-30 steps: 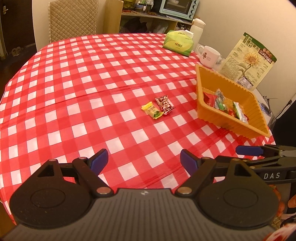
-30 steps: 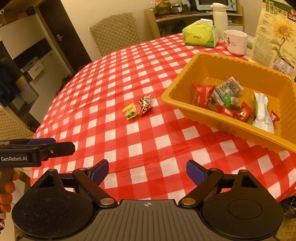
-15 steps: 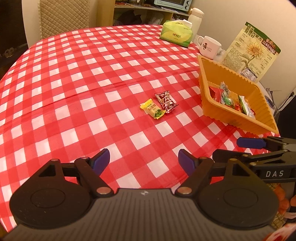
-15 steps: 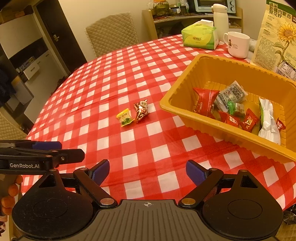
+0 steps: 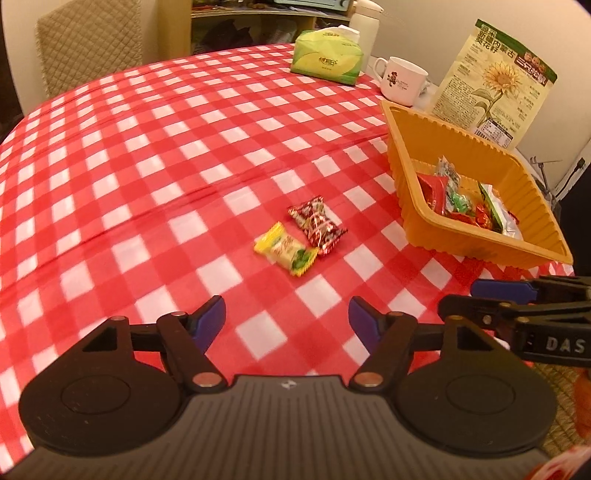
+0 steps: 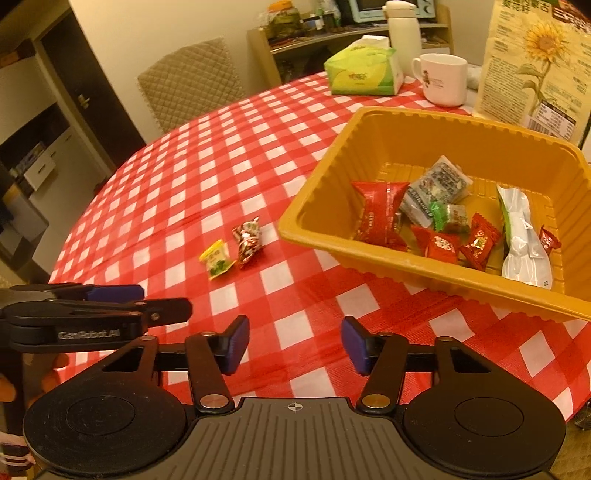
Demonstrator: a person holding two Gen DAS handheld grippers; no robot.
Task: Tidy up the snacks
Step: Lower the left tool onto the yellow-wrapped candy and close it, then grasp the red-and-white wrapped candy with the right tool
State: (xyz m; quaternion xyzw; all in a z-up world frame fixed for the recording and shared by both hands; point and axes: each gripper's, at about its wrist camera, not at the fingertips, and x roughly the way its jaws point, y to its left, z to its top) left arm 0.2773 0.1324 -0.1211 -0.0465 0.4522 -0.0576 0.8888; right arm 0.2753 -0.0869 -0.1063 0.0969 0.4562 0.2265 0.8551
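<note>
Two wrapped snacks lie side by side on the red checked tablecloth: a yellow candy (image 5: 285, 254) (image 6: 217, 258) and a red-and-white candy (image 5: 317, 225) (image 6: 248, 238). To their right stands an orange tray (image 5: 413, 206) (image 6: 424, 144) holding several wrapped snacks. My left gripper (image 5: 287, 319) hovers over the cloth just short of the yellow candy, its jaws closing with nothing between them. My right gripper (image 6: 294, 345) hangs nearer the table's front edge, left of the tray's near corner, its jaws also closing on nothing.
At the far right stand a green tissue pack (image 5: 327, 62), a white mug (image 5: 400, 81), a white flask (image 6: 402, 29) and a sunflower-seed bag (image 5: 491, 85). A quilted chair (image 6: 192, 81) sits behind the table. Each gripper shows at the edge of the other's view.
The left gripper has come forward and down toward the two candies, which look larger now. Both grippers' jaws have narrowed, the right one more. The right gripper has edged closer to the tray.
</note>
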